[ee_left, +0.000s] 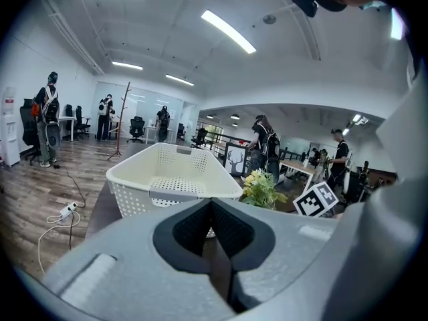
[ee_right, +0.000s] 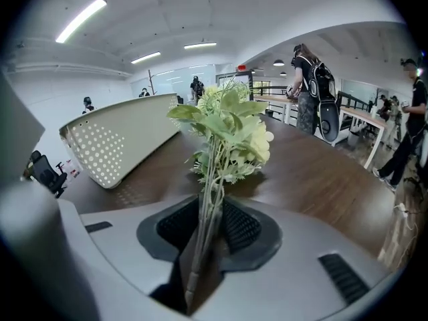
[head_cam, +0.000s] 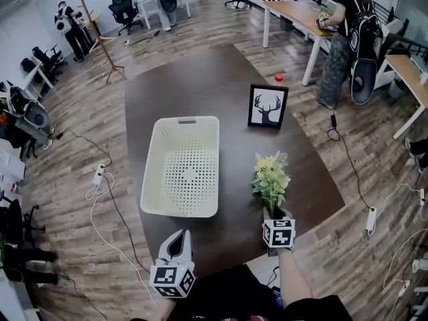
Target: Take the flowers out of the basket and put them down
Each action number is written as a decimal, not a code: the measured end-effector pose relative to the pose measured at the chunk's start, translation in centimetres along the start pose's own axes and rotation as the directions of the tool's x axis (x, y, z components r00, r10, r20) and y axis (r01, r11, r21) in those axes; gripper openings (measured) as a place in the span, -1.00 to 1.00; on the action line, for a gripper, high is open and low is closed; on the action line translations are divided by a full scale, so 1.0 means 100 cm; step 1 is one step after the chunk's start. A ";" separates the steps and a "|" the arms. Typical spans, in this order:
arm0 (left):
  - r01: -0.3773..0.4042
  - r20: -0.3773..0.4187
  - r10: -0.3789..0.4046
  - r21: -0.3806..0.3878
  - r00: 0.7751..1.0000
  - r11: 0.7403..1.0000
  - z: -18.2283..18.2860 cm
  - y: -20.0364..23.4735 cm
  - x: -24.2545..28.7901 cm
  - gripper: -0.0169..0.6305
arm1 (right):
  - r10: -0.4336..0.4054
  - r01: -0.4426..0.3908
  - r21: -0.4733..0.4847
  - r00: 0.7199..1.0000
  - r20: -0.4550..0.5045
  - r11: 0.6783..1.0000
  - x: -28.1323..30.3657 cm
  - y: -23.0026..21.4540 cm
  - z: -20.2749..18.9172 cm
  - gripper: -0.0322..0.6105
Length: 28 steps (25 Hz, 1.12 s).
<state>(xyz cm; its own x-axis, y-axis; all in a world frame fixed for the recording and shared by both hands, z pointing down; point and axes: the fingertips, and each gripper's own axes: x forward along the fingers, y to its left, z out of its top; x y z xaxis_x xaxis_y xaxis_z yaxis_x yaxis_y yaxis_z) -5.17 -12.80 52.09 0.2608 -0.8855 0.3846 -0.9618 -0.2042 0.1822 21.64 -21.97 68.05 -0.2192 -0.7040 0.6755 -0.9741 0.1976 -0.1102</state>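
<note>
While the left gripper [head_cam: 178,236] waits with its jaws pressed together on nothing, the white basket [head_cam: 151,172] stands empty just ahead of them. Further right, the flowers [head_cam: 271,177] are out of it and seem to rest on the table [head_cam: 200,79]. Their stems run back between the jaws of the right gripper [head_cam: 276,214], which stand slightly apart and seem not to pinch them. The setting-down looks nearly finished; next, that gripper should back straight off the stems. No writing is readable, only square markers.
</note>
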 end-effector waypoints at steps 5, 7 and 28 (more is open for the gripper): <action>0.001 -0.007 -0.001 0.004 1.000 1.000 -0.002 -0.001 0.000 -0.92 | 0.013 -0.013 0.000 1.000 -0.004 1.000 0.000 0.002 -0.001 -0.42; 0.001 -0.009 -0.001 0.006 1.000 1.000 -0.001 -0.001 0.001 -0.92 | 0.017 -0.017 0.004 1.000 -0.003 1.000 0.000 0.002 0.001 -0.33; 0.011 0.001 -0.011 0.002 1.000 1.000 -0.001 0.001 0.000 -0.92 | 0.015 -0.014 -0.007 0.998 0.058 1.000 -0.024 0.005 0.020 -0.06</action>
<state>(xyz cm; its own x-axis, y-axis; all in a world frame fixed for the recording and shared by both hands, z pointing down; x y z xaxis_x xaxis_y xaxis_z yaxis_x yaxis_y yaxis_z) -5.22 -12.81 52.19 0.2712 -0.8838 0.3814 -0.9591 -0.2146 0.1846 21.53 -21.50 64.91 -0.2362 -0.7393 0.6306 -0.9704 0.2125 -0.1143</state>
